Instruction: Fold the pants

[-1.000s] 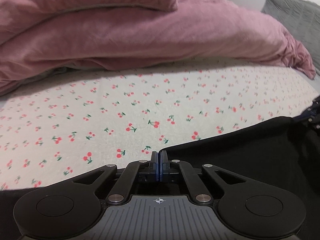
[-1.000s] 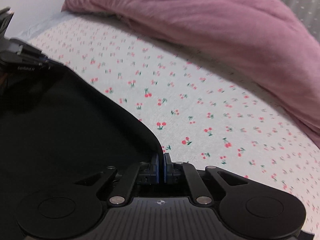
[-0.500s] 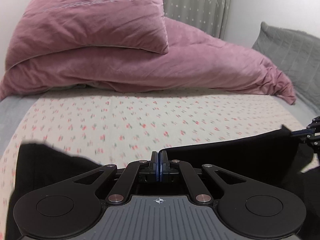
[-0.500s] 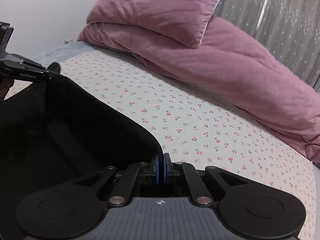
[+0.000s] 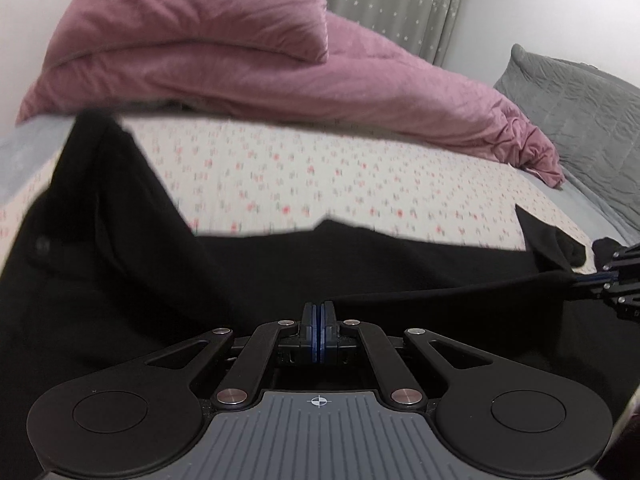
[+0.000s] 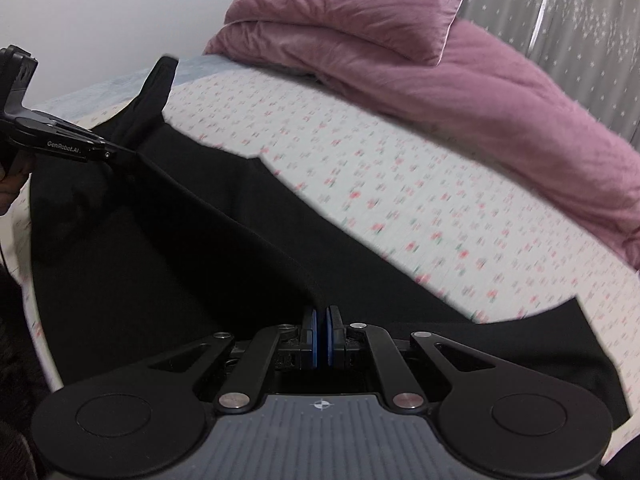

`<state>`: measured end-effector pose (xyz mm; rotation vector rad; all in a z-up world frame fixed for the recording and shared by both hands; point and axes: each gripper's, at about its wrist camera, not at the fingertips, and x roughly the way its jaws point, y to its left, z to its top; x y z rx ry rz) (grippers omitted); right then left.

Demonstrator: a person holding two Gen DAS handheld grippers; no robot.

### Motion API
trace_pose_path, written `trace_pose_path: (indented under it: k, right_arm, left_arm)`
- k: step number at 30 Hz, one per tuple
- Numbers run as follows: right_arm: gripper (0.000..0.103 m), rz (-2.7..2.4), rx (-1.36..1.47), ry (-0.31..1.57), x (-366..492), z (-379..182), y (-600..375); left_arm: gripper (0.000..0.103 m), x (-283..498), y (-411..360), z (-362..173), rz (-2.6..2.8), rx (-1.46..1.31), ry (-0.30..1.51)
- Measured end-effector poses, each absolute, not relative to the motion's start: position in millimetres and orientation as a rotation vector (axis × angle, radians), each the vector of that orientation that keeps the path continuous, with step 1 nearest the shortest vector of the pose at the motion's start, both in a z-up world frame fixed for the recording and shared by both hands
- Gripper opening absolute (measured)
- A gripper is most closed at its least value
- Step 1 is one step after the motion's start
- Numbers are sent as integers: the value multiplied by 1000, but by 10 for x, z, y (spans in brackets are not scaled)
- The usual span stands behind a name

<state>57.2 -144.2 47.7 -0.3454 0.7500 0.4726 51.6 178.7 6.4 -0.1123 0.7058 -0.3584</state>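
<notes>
pants: black pants [image 5: 120,264] are spread over the near part of the bed [image 5: 320,176], on the cherry-print sheet, with one edge lifted off the rest

left gripper: the left gripper [image 5: 319,312] is clamped tight on that lifted edge, no gap between the blue pads

right gripper: same deal, the right gripper [image 6: 321,320] is pinched onto the other end of the same edge

key relation: the held edge runs as a taut line straight between the two grippers, so its long axis goes side to side along the near edge of the bed. The rest of the fabric hangs and lies below and beyond that line, toward the pillow end

who's nearer: honestly neither, each one has its own end. My guess is the fold needs both carrying the edge together so it stays straight

far stuff: pink duvet [image 5: 360,80] and pink pillow [image 6: 348,4] piled at the far edge, well apart from the pants

writing: only thing readable is "GenRobot.AI" on the side of the left gripper in the right wrist view. No label spotted on the pants
</notes>
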Motion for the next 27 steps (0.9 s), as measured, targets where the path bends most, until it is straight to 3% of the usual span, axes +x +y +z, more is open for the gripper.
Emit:
trace_pose_path:
  k: [12,15,18,20,22,23,27]
  right_arm:
    - [10,510,-401,793,401,-126,-1373]
    - [13,517,-418,782,383,-127,-1364]
    - [20,529,-418,782,377,-133,-1383]
    - [33,535,-391,793,404,-95,-1416]
    - [47,552,-338,796,419,-28,-1474]
    - [48,562,-309,787,423,19,-1526]
    - [55,542,-235,731,484,170,-1649]
  left_arm:
    - [2,105,1902,-333,-415,-135,807]
    - [8,-19,1966,-344,-438,-125,796]
    - [9,-133,2070,-343,-470,-130,771]
    - [10,-192,2161,-337,-458,-145,754]
    - [17,-233,2294,-326,-409,-177,733]
    - [20,-248,2369,-317,-376,-200,716]
    - [63,-275,2664,-271,-245,-327,638]
